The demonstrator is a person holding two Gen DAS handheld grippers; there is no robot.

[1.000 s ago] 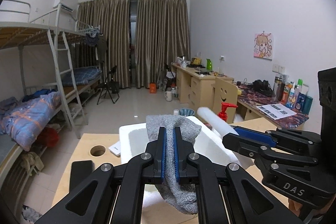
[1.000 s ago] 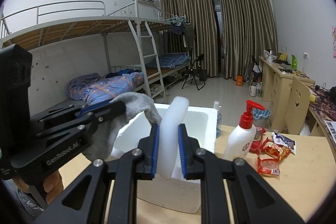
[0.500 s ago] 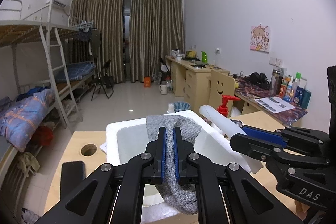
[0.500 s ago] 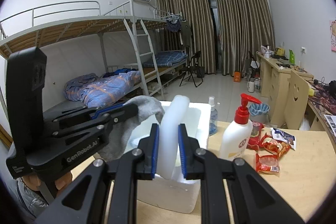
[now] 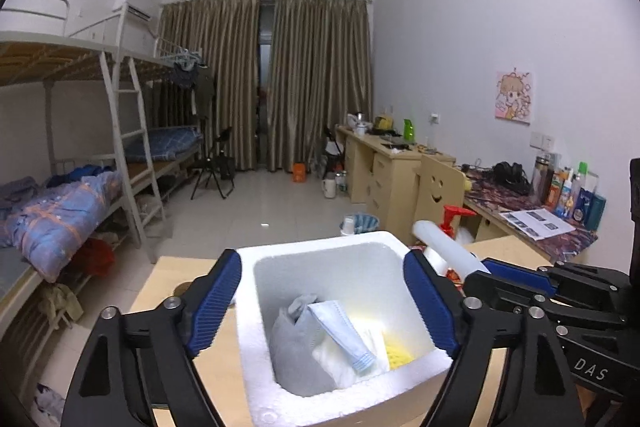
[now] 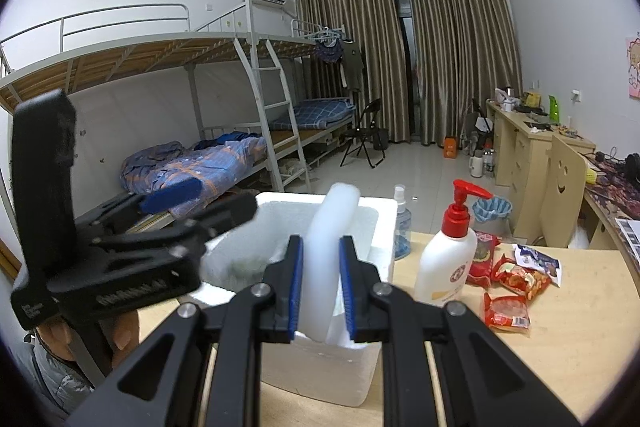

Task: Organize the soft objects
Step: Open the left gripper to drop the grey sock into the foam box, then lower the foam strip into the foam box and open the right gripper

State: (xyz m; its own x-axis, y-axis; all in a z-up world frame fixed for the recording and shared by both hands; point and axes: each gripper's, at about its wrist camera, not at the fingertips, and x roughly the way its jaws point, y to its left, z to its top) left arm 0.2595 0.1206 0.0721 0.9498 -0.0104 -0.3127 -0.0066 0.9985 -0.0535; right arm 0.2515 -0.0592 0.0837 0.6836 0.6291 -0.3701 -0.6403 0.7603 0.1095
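Left-wrist view: left gripper jaws just opened, empty, above one foam box holding one grey sock. Right gripper clamps one white foam tube.

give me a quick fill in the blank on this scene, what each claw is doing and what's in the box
1. The left claw is ____ and holds nothing.
2. The grey cloth lies inside the white ____ box.
3. The right claw is shut on a white foam ____.
4. The pump on the lotion bottle is ____.

Missing words: open; foam; tube; red
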